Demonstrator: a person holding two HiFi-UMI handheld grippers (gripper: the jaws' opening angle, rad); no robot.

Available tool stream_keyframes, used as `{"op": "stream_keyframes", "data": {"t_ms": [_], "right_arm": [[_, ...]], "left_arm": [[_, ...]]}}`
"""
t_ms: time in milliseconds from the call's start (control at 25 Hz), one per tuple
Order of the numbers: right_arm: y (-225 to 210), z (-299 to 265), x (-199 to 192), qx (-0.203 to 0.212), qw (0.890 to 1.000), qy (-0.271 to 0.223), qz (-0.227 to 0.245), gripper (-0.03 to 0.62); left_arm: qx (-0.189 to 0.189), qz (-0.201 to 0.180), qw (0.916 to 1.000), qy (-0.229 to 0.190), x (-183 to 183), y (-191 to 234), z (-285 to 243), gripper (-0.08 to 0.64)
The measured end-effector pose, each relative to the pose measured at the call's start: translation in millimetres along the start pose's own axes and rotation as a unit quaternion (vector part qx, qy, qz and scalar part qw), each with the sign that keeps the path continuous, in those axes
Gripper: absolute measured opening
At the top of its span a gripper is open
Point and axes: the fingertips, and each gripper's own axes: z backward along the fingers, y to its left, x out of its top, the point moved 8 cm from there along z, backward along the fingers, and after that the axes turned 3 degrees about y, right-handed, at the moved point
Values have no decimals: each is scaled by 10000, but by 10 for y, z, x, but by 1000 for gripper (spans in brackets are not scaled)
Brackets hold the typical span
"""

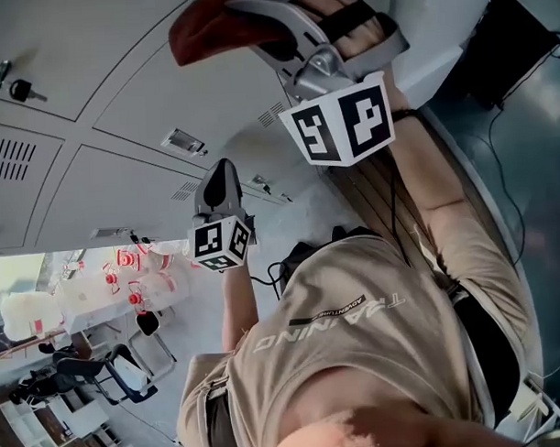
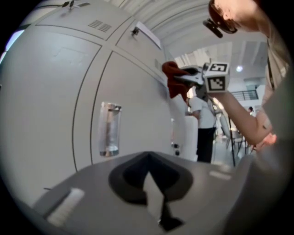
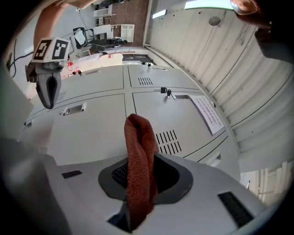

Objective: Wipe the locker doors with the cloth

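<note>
Fingers of the right gripper (image 3: 137,183) are clenched on a folded red cloth (image 3: 138,147), which stands up out of them in a loop. In the left gripper view I see that cloth held up at the grey locker doors (image 3: 92,133). Whether it actually touches the metal I cannot tell.

Fingers (image 2: 154,197) of the left gripper (image 2: 149,181) are closed together with nothing between them. That gripper is held apart from the right one, pointing at a different door.

Around the cloth, right gripper view:
- a block of vent slots (image 3: 167,142) just beside it on the same door
- a key (image 3: 166,93) sticking out of a lock above the slots
- a printed paper notice (image 3: 206,112) stuck on the next door over
- a metal label holder (image 3: 73,109) on the neighbouring door, below the left gripper
- a ribbed wall panel (image 3: 229,59) running along the edge of the lockers

From the left gripper view, a clear label holder (image 2: 109,129) stands proud of the door directly ahead. A person (image 2: 202,124) in a white top and dark trousers stands further along the row. The head view shows another key (image 1: 20,90) hanging from a lock.
</note>
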Motion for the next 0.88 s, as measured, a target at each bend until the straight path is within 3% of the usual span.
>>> {"op": "stream_keyframes", "data": {"t_ms": [240,560,880], "right_arm": [[-17,-366,-63,80,9999,39,-78,66],[566,-312,-209,241,9988,-66,-432,66],[1233,-182,-346,839,9943,19,-654,66]], "left_arm": [[100,8,9999,32,19,17,35,6],[26,121,9994,323,-150,4,-59,6],[-84,264,9989,389,-262,39,-289,6]]}}
